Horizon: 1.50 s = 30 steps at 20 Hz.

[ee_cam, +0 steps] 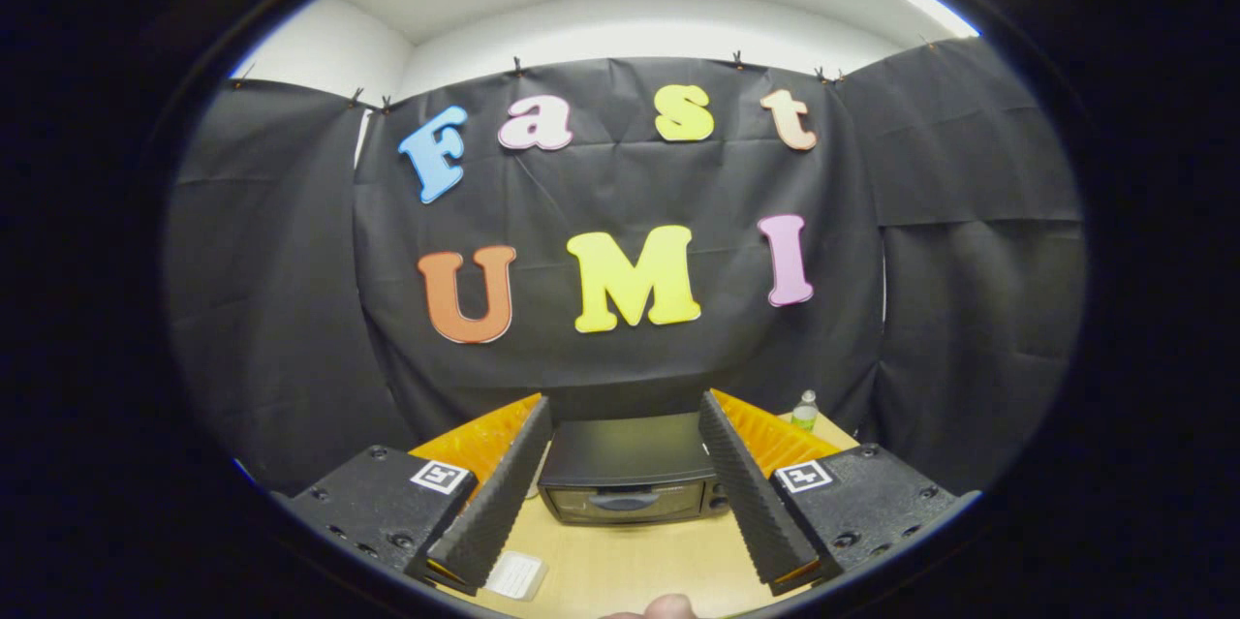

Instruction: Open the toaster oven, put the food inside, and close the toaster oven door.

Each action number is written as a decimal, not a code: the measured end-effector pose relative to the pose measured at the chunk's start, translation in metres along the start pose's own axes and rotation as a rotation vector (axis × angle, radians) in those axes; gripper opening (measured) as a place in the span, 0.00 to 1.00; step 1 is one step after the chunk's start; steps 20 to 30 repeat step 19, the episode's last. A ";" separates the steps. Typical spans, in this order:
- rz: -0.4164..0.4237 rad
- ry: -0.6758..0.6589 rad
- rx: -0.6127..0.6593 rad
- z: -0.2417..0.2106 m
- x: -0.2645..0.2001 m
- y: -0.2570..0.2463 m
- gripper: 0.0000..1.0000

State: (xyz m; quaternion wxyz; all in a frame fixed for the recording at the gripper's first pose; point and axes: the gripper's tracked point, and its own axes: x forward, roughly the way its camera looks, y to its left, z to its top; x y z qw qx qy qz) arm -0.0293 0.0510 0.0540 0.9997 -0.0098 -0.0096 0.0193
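A black toaster oven (628, 469) stands on the wooden table (630, 561), its glass door shut with the handle across the front. It sits beyond my fingers, framed in the gap between them. My gripper (628, 556) is open, held above the table with nothing between its ridged black fingers (494, 503). A pale piece of food (664, 607) lies on the table nearest the camera, only its top showing. A small white square object (515, 575) lies by the left fingertip.
A clear bottle with a green cap (804, 411) stands at the back right of the table, beside the oven. Black cloth walls close in behind and on both sides.
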 end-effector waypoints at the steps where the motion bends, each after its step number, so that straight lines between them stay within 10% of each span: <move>1: -0.001 -0.005 0.001 0.002 0.001 0.000 1.00; 30: -0.008 0.003 0.007 0.004 0.008 0.003 1.00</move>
